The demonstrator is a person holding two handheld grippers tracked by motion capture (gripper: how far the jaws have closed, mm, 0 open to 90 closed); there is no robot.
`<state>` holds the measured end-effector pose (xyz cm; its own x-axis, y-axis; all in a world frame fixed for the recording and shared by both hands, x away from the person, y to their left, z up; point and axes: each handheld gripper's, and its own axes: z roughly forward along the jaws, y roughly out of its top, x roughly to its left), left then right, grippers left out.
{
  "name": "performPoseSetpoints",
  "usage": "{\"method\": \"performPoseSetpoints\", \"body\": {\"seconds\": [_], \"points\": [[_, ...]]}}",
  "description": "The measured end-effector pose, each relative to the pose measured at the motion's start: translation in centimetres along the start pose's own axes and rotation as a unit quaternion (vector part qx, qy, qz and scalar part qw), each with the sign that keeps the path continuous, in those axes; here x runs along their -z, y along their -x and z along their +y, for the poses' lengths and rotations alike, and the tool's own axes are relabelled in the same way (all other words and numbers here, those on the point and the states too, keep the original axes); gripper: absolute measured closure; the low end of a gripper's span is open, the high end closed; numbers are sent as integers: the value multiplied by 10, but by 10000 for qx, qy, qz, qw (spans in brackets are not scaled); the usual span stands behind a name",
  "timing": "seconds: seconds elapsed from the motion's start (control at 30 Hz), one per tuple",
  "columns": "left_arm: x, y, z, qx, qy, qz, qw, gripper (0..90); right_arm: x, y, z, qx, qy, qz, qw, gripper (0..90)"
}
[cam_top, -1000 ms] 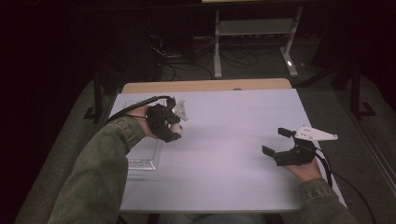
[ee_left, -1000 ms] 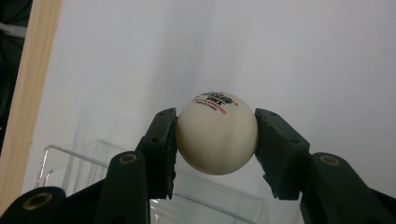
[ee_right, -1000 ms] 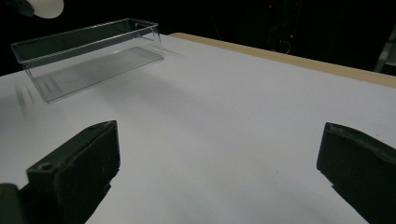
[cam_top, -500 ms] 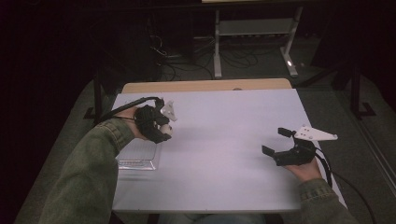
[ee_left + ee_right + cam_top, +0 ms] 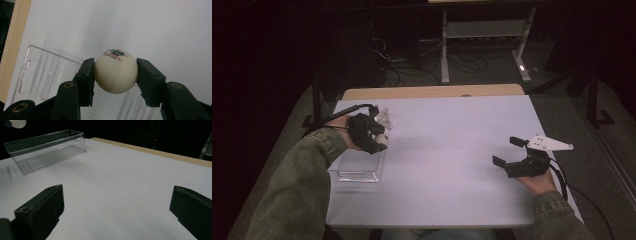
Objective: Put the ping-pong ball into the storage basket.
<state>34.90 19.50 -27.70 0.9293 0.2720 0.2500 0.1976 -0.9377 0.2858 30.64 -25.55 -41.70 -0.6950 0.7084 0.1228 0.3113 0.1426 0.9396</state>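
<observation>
The left gripper point(image 5: 115, 75) is clamped on a cream table-tennis ball point(image 5: 116, 71), one black pad pressed against each side of it, with small red and dark printing on the ball's upper face. Seen along those jaws, the ball hangs above the near end of a clear plastic bin point(image 5: 37, 72), whose ribbed floor and cut-out handle show through its transparent walls. In the high view the left gripper point(image 5: 379, 142) sits over the far end of the bin point(image 5: 357, 172), which rests on the white tabletop point(image 5: 452, 150) close to its left edge, the person's green sleeve point(image 5: 297, 185) reaching in from below. The right gripper point(image 5: 507, 152) is well apart from all this, near the table's right side, resting low with its jaws spread wide and nothing between them; its grey three-cornered plate point(image 5: 549, 144) sticks out on top. In the right gripper view the two black jaws stand far apart over bare white surface, with the bin point(image 5: 45, 150) off in the distance and the ball point(image 5: 17, 123) just above its far end.
</observation>
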Motion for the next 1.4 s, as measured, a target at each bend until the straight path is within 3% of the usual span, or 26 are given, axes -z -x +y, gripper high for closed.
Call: {"method": "performPoseSetpoints", "body": {"seconds": [0.8,1.4], "points": [[3,-4,-38,340,-231,103,9991,509,-1,-1,0,6,-38,13,10000,0],[1,-5,-43,381,-308,108,9987,509,-2,-1,-1,22,-69,19,10000,0]]}}
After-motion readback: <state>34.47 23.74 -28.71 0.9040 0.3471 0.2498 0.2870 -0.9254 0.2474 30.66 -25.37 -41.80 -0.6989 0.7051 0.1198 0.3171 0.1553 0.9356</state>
